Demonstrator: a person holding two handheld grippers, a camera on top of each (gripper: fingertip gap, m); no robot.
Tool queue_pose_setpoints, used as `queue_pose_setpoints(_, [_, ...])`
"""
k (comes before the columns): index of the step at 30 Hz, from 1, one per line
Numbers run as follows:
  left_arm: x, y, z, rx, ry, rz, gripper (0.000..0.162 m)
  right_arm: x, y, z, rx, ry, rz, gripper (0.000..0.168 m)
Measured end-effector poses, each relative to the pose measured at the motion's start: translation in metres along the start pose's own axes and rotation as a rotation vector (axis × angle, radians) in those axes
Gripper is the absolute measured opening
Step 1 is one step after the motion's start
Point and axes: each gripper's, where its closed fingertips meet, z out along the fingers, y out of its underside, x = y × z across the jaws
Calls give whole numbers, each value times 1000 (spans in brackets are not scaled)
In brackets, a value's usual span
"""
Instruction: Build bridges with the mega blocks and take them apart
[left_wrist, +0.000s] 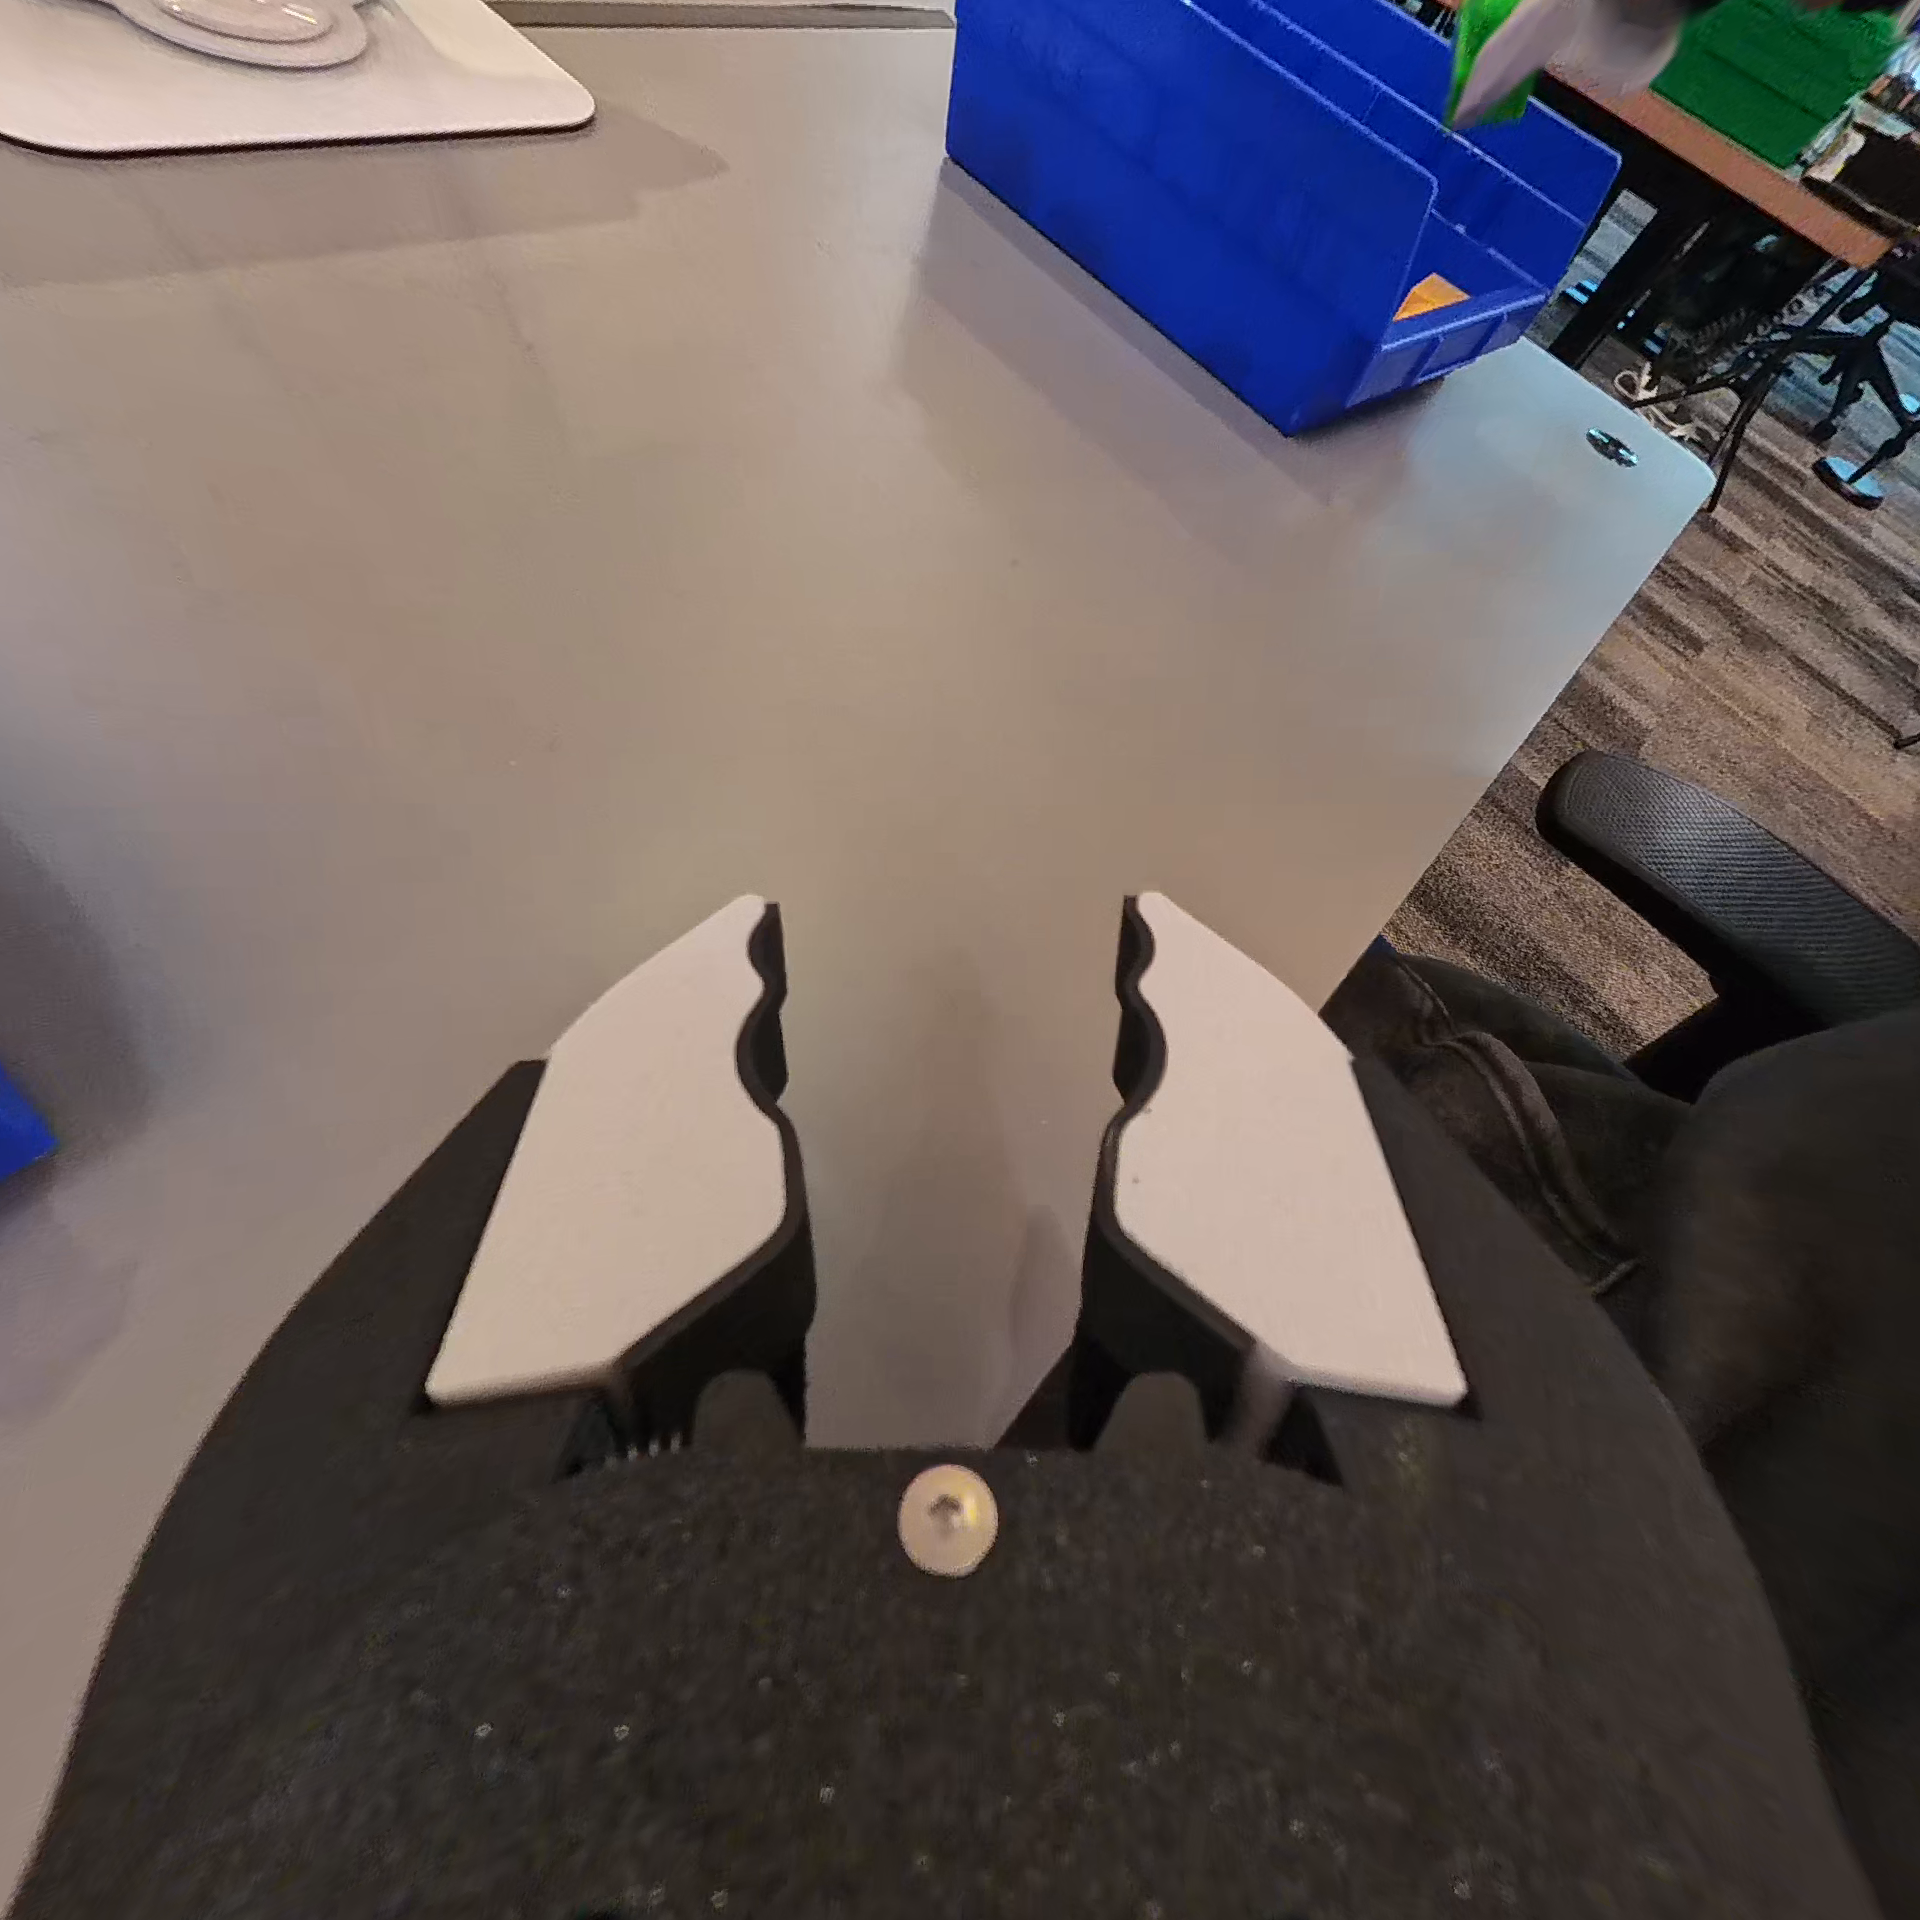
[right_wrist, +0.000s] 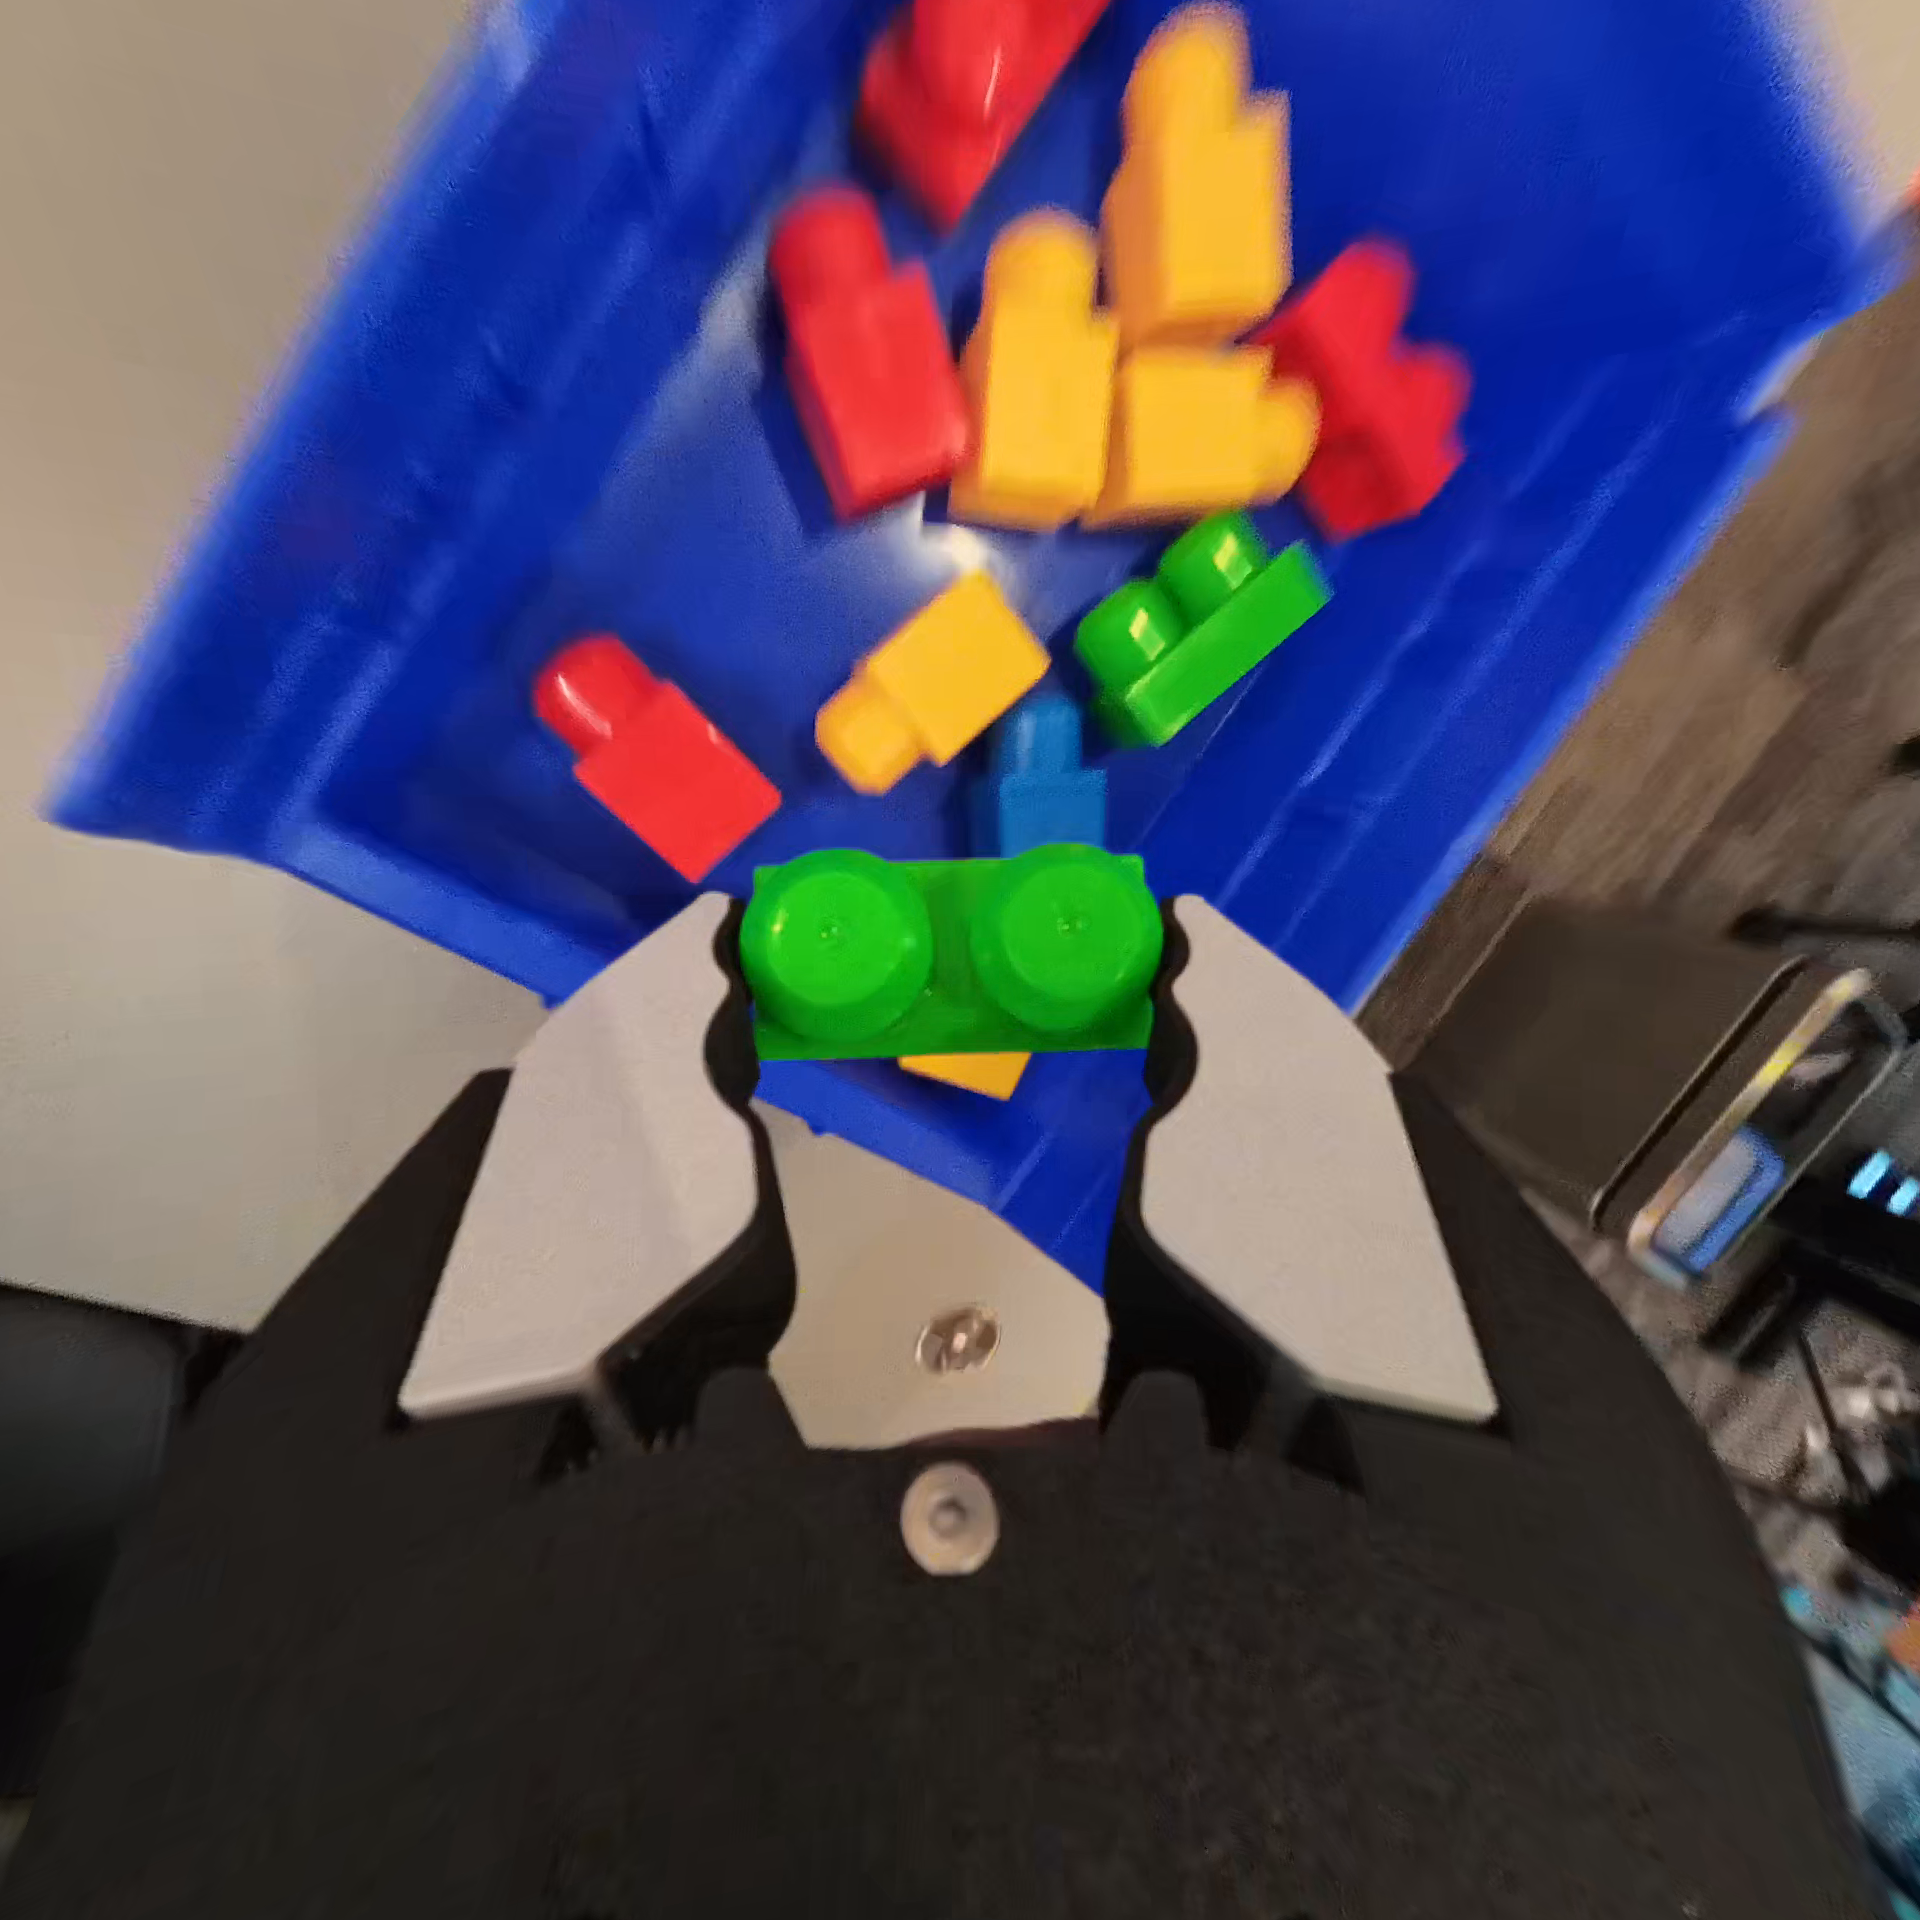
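In the left wrist view, the left tool (left_wrist: 951, 914) hovers over the bare grey bench (left_wrist: 623, 623) with its fingers apart and nothing between them. A blue bin (left_wrist: 1195, 208) sits on the bench at the upper right of the frame, and a white mat (left_wrist: 416, 94) lies at the upper left. At the top right corner, blurred, the right tool (left_wrist: 1507, 52) shows with something green in it. A black chair armrest (left_wrist: 1745, 914) stands at the right edge. No writing can be read here.

In the right wrist view, the right tool (right_wrist: 951, 935) is clamped on a green block (right_wrist: 945, 961) at the frame's centre. The block is bright, glossy plastic, flat, with two round studs side by side facing the camera; each fingertip presses one short end. Behind it, filling the upper half of the frame, the blue bin (right_wrist: 416, 468) holds loose blocks: a second green block (right_wrist: 1205, 634) just above right of the held one, a blue block (right_wrist: 1039, 779) right behind it, red blocks (right_wrist: 862, 353) and yellow blocks (right_wrist: 1039, 395) piled farther up. The view is blurred; no brand or label is legible.
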Motion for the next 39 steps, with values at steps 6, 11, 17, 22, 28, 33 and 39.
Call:
queue_pose_setpoints(6, [1,0,-1,-1,2,9,61,-8,33,45,-315,-81,-71,74])
queue_pose_setpoints(11, [1,4,0,-16,1,4,61,-12,40,63,-472,-112,-130,74])
queue_pose_setpoints(17, [3,9,3,-36,1,12,61,-7,32,77,-520,-64,-154,72])
queue_pose_setpoints(22, [3,9,2,-34,0,12,61,-7,28,77,-474,-2,-159,82])
queue_pose_setpoints(28, [1,6,-2,-13,-12,9,61,-28,-6,10,-101,142,-147,78])
queue_pose_setpoints(33, [-1,1,-2,15,-24,18,61,-154,-75,-90,705,-158,-210,71])
queue_pose_setpoints(39, [-3,-6,-1,42,-48,47,61,-274,-86,-111,1092,-627,-14,56])
